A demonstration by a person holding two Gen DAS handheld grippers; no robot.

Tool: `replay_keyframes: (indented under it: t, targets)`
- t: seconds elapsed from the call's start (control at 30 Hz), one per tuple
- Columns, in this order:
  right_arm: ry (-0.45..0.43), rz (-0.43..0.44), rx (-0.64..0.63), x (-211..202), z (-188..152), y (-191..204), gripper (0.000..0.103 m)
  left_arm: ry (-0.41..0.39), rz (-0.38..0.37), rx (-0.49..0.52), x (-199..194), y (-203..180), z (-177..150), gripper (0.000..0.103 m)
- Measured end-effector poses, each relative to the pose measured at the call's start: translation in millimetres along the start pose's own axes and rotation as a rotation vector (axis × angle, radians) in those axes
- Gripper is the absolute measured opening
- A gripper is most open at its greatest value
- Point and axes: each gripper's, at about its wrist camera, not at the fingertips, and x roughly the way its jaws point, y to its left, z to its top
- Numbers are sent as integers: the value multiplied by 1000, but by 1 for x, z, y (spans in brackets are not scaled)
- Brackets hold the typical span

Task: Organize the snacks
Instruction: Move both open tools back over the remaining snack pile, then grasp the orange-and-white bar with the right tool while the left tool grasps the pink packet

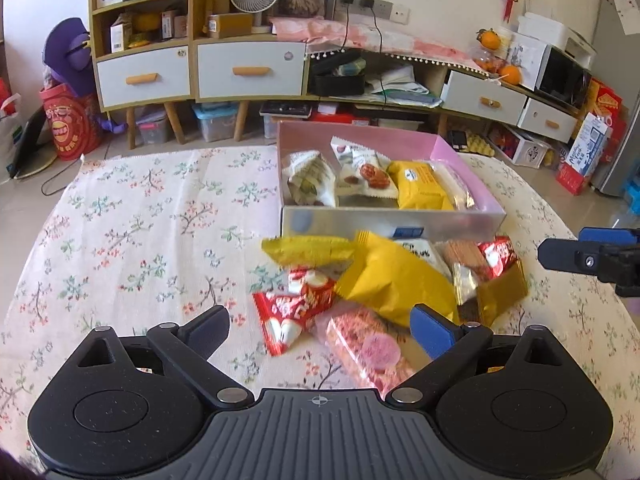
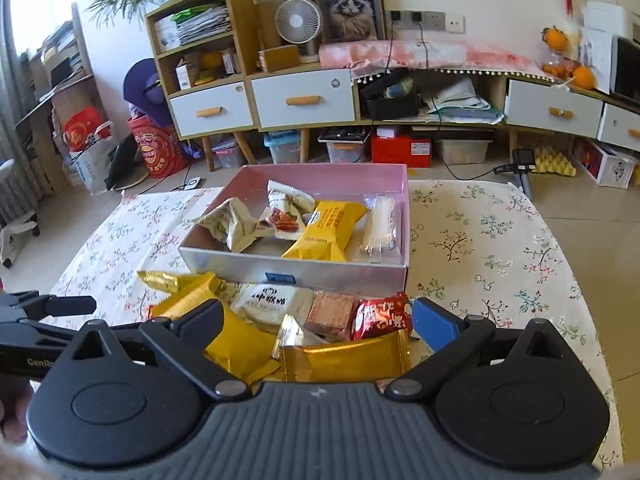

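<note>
Both claws stand wide apart with nothing clamped between their pads. Left claw (image 1: 320,330) hangs over the near end of a loose heap of snacks on the floral tabletop (image 1: 132,232) — a red wrapper (image 1: 286,316) and a pink speckled packet (image 1: 370,350) lie between its spread fingers, touched by neither as far as can be seen. Right claw (image 2: 318,322) hovers over the same heap from the other side, above a gold foil packet (image 2: 348,356), with a large yellow packet (image 2: 236,340) by its dark finger and a red round-ended wrapper (image 2: 382,316) just beside its blue pad.

Behind the heap, toward the far edge of the tabletop, sits an open box (image 2: 304,270) with pink inner walls and a silver front. Inside it lie a pale green-printed packet (image 2: 230,226), a white packet with red dates (image 2: 286,210), a yellow packet (image 2: 326,232) and a clear-wrapped white bar (image 2: 380,220) against the right wall. A white packet with dark lettering (image 2: 268,302) and a clear-wrapped brown wafer block (image 2: 332,314) rest in the heap just in front of the box — the wafer touching the red wrapper.
</note>
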Motion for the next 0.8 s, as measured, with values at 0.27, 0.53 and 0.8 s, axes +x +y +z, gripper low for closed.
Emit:
replay_keyframes:
  t: [0.27, 0.53, 0.8]
  targets:
    - [25, -1, -59, 1, -21, 10, 100, 28, 15, 29, -1, 0, -21, 98]
    - [127, 21, -143, 17, -41, 23, 96, 61, 27, 26, 7, 0, -28, 98]
    - [213, 47, -138, 36, -55, 29, 72, 96, 8, -25, 17, 0, -27, 98]
